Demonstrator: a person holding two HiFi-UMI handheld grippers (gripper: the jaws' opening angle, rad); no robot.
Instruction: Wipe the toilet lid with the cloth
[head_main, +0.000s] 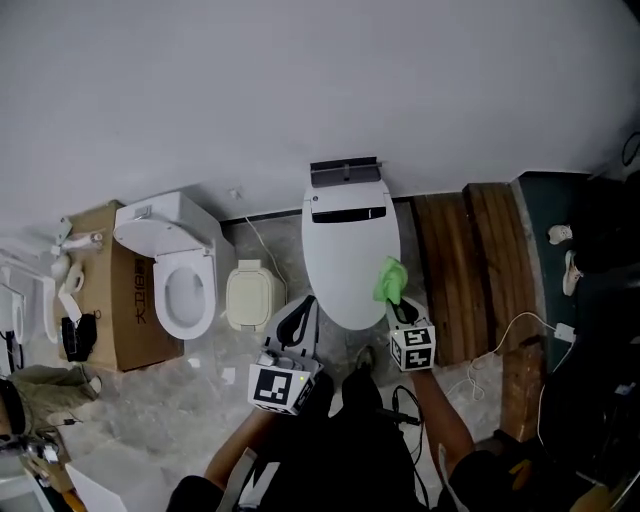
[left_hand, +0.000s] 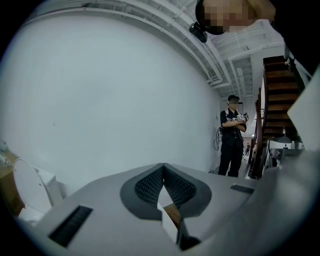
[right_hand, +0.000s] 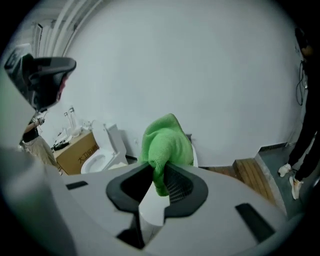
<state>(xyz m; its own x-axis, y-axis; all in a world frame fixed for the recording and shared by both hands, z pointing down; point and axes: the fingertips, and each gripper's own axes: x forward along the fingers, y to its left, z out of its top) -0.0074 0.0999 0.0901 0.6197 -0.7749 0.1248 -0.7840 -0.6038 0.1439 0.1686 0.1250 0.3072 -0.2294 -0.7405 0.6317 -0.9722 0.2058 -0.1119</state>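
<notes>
My right gripper (right_hand: 161, 175) is clamped on the cloth (right_hand: 167, 142), a fuzzy bright green rag bunched into a lump that pokes out past the jaws. It's over the right front edge of the white toilet lid (head_main: 348, 262). My left gripper (left_hand: 163, 170) is pinched closed on nothing, just off the lid's left front.

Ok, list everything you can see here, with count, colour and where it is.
closed toilet: one, white, centre, against the wall
cloth: one, green, at the lid's right edge
open toilet: one, white, left of the closed one
boxy item: one, cream, floor between the toilets
cardboard box: one, brown, far left
wooden planks: several, brown, right of the closed toilet
bystander: one, dark clothes, standing near stairs
left gripper: one, grey-black, shut, empty
right gripper: one, grey-black, shut on the cloth
</notes>
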